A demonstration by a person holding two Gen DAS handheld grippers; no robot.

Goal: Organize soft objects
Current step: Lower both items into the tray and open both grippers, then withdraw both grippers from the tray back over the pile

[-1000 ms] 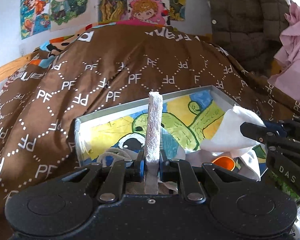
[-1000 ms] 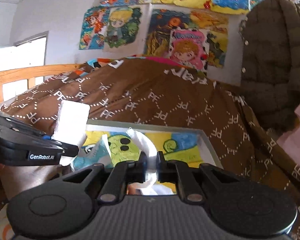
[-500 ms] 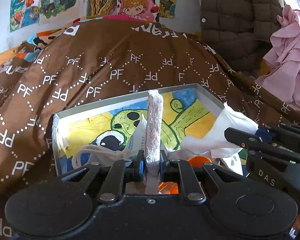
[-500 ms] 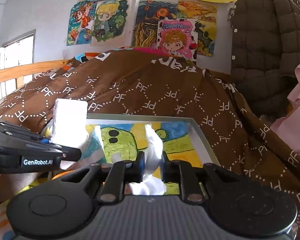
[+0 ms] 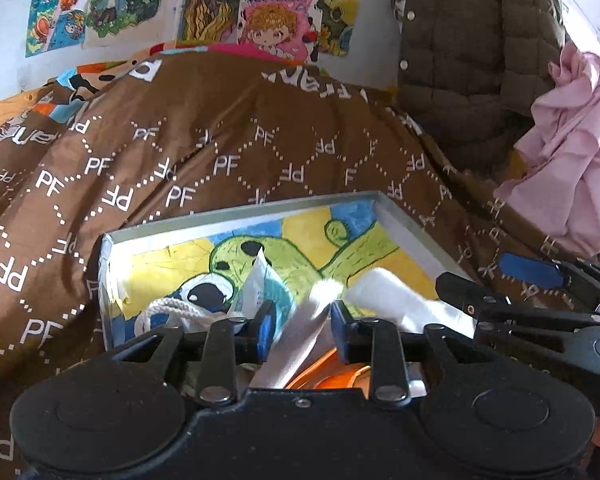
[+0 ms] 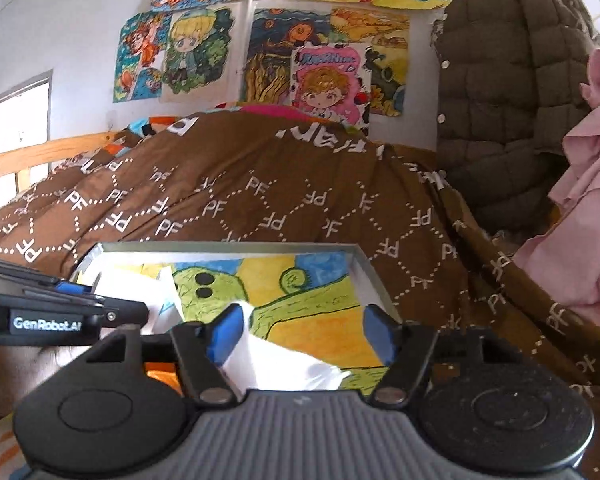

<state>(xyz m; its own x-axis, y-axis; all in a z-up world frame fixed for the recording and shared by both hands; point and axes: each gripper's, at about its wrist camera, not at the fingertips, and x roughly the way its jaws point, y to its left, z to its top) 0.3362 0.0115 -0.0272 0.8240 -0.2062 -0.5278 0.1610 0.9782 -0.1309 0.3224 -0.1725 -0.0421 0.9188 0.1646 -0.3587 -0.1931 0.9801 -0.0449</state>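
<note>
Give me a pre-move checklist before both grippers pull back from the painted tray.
1. Left gripper letting go: ok, jaws opening, white cloth tipping loose between them.
2. Right gripper letting go: ok, jaws opening wide, cloth slumped low between them, lying against its left pad.
3. Cloth over the tray: ok in both views.
4. Cloth fully settled flat: cannot tell, near end hidden by the grippers.
5. Grippers apart from each other: ok, a gap shows between them.
6. Rope and packet inside the tray: ok.
</note>
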